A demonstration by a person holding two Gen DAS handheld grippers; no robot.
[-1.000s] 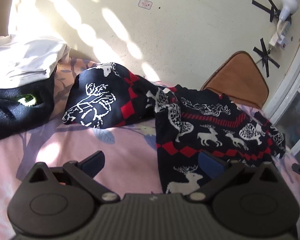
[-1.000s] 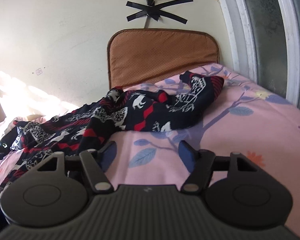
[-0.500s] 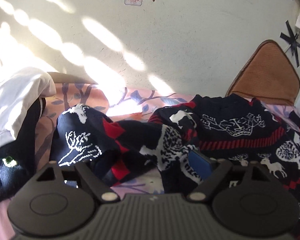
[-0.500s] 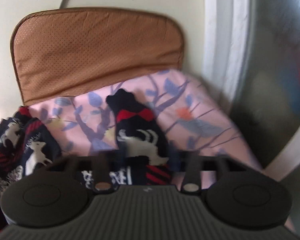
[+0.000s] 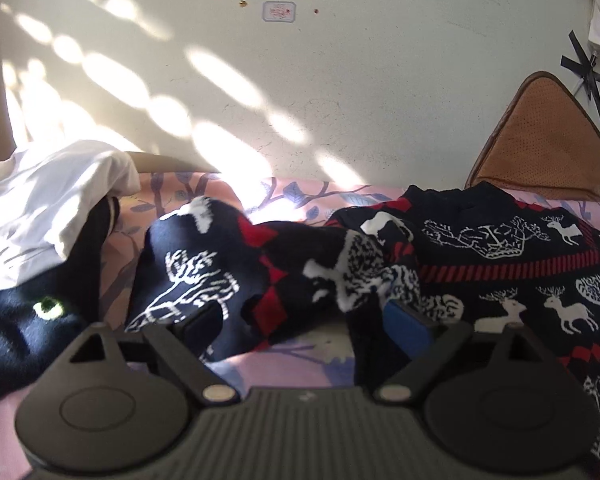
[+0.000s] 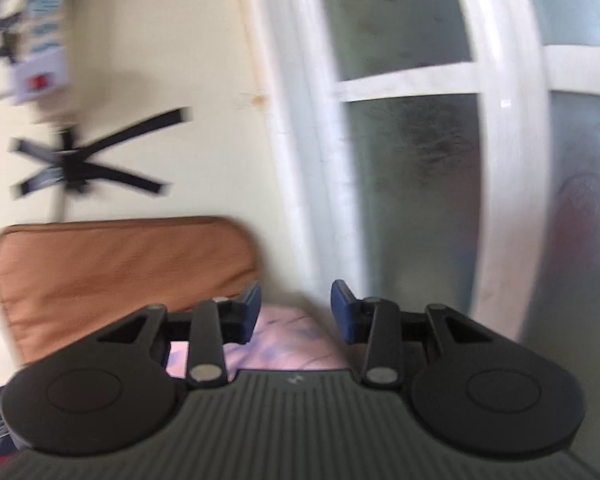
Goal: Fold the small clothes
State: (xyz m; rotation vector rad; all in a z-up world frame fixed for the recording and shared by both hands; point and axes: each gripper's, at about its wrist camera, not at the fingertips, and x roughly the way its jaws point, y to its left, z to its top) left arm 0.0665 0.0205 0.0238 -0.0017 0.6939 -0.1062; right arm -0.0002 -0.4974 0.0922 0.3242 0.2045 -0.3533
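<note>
Left gripper, jaws wide after just opening, is set astride the sweater sleeve, nothing pinched, prob. for folding. Right gripper (half-open, just opening) is empty.

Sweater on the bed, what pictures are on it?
The sweater is dark navy with white deer and trees and red diamonds and stripes. It shows best in the left wrist view.

Right wrist view was motion-blurred; the wall box and tape cross smeared. Sweater ran off the left view's right edge, its left sleeve partly behind the left gripper. Black garment cut off at left. Wall sticker print too small to read.
</note>
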